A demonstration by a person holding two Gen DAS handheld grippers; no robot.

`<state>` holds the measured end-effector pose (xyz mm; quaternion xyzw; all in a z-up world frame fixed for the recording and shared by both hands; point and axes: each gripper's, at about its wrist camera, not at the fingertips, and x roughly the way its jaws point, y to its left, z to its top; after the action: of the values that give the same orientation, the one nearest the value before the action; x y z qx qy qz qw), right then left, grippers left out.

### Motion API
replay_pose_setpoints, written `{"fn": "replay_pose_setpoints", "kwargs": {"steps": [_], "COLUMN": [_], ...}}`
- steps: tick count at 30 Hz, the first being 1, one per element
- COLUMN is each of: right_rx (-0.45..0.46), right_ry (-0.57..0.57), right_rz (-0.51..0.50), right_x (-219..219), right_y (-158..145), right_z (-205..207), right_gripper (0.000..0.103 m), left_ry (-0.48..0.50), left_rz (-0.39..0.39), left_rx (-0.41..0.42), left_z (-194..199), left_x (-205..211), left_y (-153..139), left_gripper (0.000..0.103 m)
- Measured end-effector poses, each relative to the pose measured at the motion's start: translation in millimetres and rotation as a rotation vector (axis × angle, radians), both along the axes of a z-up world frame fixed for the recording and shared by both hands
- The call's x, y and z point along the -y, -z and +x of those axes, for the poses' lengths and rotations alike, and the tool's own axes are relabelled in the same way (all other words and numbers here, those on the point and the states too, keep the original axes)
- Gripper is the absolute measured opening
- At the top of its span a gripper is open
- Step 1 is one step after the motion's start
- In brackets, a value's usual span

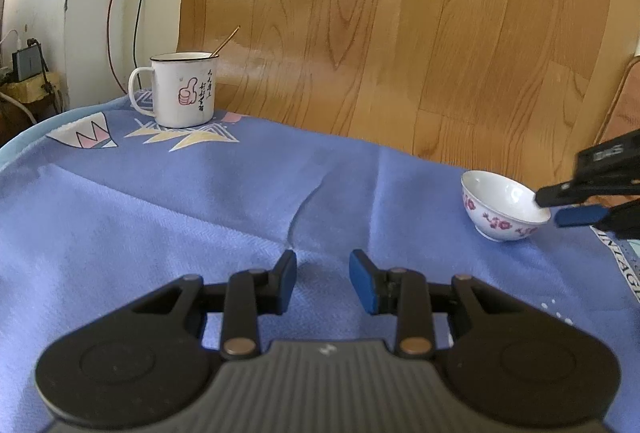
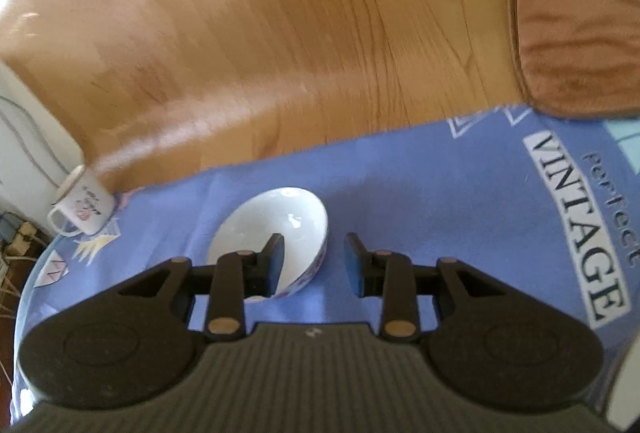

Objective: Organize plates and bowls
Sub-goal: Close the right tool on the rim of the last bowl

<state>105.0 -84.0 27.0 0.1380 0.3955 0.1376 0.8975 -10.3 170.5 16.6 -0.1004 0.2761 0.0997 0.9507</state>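
right claw (image 2: 314, 263) open, straddling bowl (image 2: 276, 233) rim | left claw (image 1: 323, 281) open, empty | bowl: likely fragile, slippery; pinch the rim wall

a: the bowl (image 2: 280, 229) is looking like glossy white ceramic, and the mug (image 1: 182, 89) like shiny enamel.

b: the cloth (image 1: 200, 201) is showing a matt, soft weave. the floor (image 1: 400, 33) is gleaming like smooth wood-grain, and the left claw (image 1: 323, 281) is looking like matt black plastic.

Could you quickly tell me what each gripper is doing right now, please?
Left gripper: open, holding nothing.
Right gripper: open, straddling the bowl's rim, not clamped.
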Motion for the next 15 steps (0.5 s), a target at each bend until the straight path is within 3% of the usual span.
{"fn": "replay_pose_setpoints", "kwargs": {"steps": [2,4,7,10,15], "right_rx": [-0.05,-0.094,-0.122,-0.197,-0.225], "right_ry": [0.014,0.001,0.007,-0.003,-0.101], "right_rz": [0.033,0.058,0.102,0.21,0.243], "right_x": [0.4,-1.6,1.3,10.0,6.7], "right_y": [6.0,10.0,10.4,11.5,8.6], "right_z": [11.3,17.5,18.2,7.4,-32.5], "right_gripper": [0.035,0.013,0.01,0.009,0.009], "left_ry": [0.0,-0.001,-0.005,-0.004,0.034], "left_rz": [-0.003,-0.009,-0.027,-0.054,-0.133], "left_rx": [0.003,0.007,0.014,0.032,0.117], "left_z": [0.1,-0.2,-0.5,-2.3,-16.8], "left_x": [-0.1,-1.0,-3.5,-7.3,-17.4], "left_y": [0.0,0.1,-0.1,-1.0,-7.5], "left_gripper": [0.03,0.03,0.03,0.03,0.037]}}
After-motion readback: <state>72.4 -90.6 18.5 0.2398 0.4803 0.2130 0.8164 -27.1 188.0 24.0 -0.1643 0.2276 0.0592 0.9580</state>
